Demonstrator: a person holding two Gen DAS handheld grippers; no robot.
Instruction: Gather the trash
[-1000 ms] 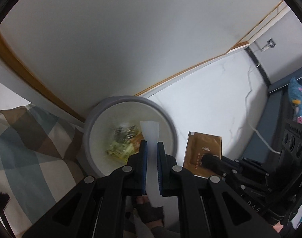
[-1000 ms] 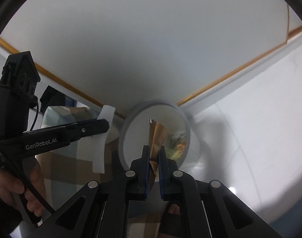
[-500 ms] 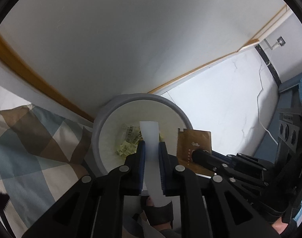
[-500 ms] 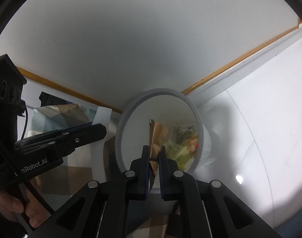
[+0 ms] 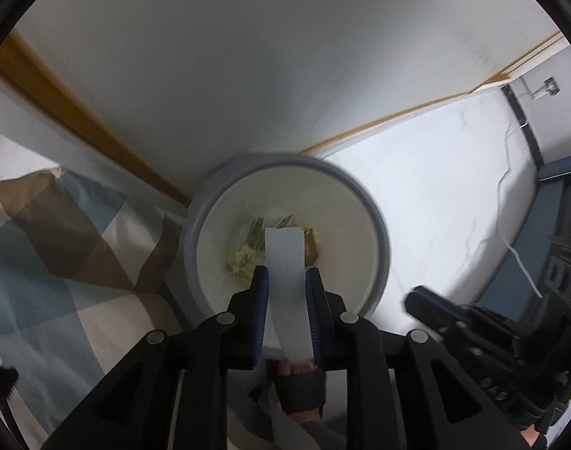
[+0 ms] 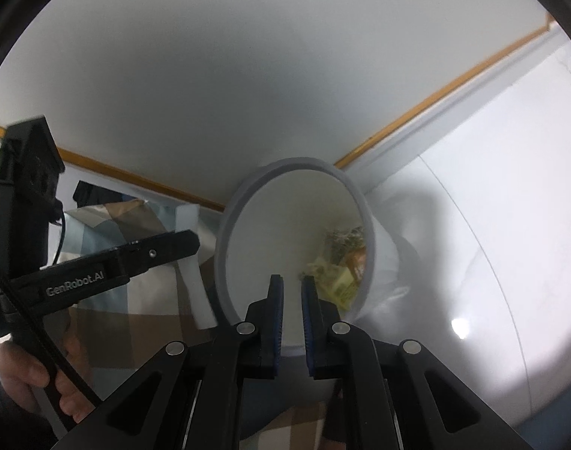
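Observation:
A white bin with a grey rim (image 5: 379,232) stands on the floor against the wall, with yellow and green wrappers (image 5: 244,258) at its bottom. My left gripper (image 5: 285,268) points straight down over it. Its jaws are opening, and a white paper strip (image 5: 284,247) still spans the gap between the pads. My right gripper (image 6: 292,279) hangs over the near rim (image 6: 225,232); its jaws are opening with nothing between them. A brown packet (image 6: 354,262) lies in the bin among the wrappers. The right wrist view shows the left gripper (image 6: 191,242) and the strip (image 6: 197,292) hanging from it.
A checked blanket (image 5: 60,255) lies left of the bin. The wall with a wooden skirting board (image 5: 98,131) runs behind it. White floor (image 5: 454,206) with a white cable (image 5: 521,262) and dark furniture (image 5: 562,187) lies to the right. A person's hand (image 6: 19,367) holds the left gripper.
The right gripper has let go of the brown packet, which now lies in the bin. Both pairs of jaws have widened. The left gripper has shifted further over the bin with the strip.

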